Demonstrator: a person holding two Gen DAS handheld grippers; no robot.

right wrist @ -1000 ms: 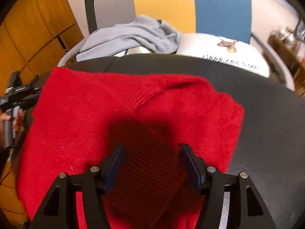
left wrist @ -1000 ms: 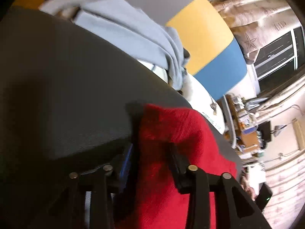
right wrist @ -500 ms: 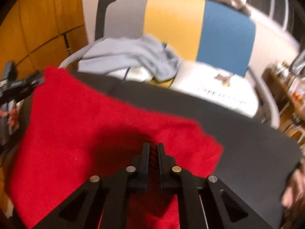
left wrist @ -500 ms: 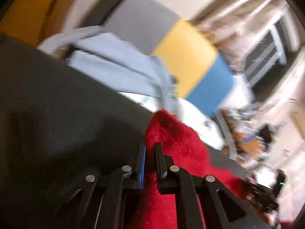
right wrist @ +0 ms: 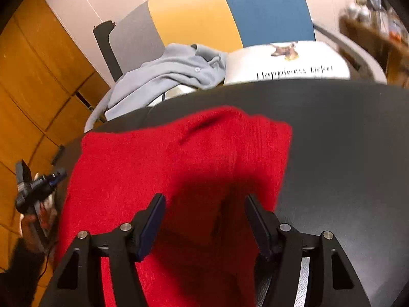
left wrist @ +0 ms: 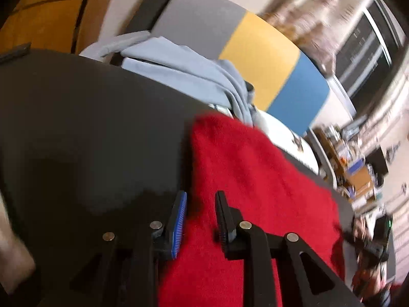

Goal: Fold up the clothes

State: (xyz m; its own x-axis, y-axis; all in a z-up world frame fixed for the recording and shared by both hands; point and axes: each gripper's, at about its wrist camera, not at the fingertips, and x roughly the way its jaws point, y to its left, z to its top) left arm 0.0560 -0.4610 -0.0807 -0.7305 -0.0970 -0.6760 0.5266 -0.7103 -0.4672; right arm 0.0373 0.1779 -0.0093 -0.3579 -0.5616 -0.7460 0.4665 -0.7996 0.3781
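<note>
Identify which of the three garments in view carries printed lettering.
The white folded garment behind the table: it bears black lettering and a small animal picture. The red sweater and grey-blue shirt are plain.

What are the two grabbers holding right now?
Nothing. Both the left gripper and the right gripper are opening, pads clear of the red sweater lying below them on the black table.

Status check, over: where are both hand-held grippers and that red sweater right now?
Left hand-held gripper opening, at red sweater edge. Right hand-held gripper opening above sweater, nothing pinched. Sweater flat on dark table. Nothing in the way.
</note>
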